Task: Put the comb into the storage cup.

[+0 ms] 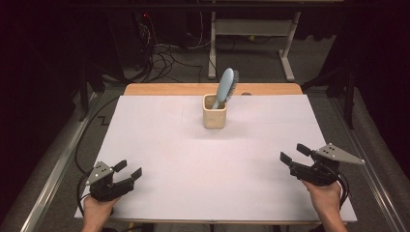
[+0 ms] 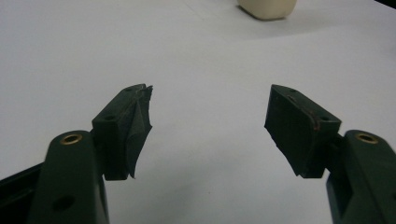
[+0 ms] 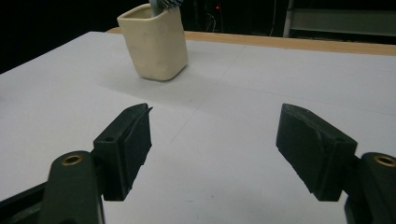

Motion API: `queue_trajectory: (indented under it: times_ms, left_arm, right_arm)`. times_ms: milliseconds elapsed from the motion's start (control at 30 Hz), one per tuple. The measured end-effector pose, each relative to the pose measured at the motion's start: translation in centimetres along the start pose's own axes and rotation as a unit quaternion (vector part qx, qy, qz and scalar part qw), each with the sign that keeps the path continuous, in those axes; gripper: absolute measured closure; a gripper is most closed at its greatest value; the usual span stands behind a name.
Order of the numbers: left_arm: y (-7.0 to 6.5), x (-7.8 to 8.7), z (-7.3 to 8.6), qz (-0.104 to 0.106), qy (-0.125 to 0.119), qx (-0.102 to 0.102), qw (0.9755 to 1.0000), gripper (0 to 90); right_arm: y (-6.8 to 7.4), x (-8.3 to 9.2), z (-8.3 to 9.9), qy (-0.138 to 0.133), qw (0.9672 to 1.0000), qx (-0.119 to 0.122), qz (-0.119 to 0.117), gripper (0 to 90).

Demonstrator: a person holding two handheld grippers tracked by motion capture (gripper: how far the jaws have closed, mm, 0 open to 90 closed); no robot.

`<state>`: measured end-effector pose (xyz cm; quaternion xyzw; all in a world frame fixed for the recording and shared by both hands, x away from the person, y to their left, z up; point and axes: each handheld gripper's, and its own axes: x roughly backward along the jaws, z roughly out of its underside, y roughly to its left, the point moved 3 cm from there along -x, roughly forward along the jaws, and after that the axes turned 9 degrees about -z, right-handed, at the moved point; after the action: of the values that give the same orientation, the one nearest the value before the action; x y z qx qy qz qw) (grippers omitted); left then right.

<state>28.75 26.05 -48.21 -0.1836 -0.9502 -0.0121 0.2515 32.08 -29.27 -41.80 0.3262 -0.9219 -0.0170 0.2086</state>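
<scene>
The cream cup (image 1: pixel 214 112) stands upright toward the far middle of the white sheet (image 1: pixel 193 159), a blue hairbrush (image 1: pixel 226 86) leaning in it; the left gripper (image 1: pixel 127 169) rests well nearer and left of the cup, jaws wide, empty; the right gripper (image 1: pixel 295 153) sits nearer and right of it, likewise spread on nothing.

1. The cup (image 1: pixel 214 115) is a cream, squarish holder with rounded corners and an open top. It stands upright on the white sheet, just above the middle of the high view. In the right gripper view it sits at upper left; in the left gripper view its base shows at the top edge.

2. The hairbrush (image 1: pixel 225 87) is light blue with dark bristles. It stands handle-down in the cup, its head leaning toward the upper right, bristles facing right.
</scene>
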Motion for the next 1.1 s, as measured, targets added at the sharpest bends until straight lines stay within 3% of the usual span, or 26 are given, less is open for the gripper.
queue_trajectory:
  times_ms: [533, 1100]
  left_arm:
    - [0.0, 0.0, 0.0, 0.001, 0.0, -0.001, 1.0, 31.5]
    - [-0.1, -0.1, 0.0, 0.003, 0.0, -0.004, 1.0, 31.5]
  right_arm:
    - [1.0, 0.6, 0.8, 0.0, 0.9999, 0.001, -0.012, 27.3]
    - [1.1, 1.1, 1.9, 0.0, 0.9999, -0.007, -0.013, 27.5]
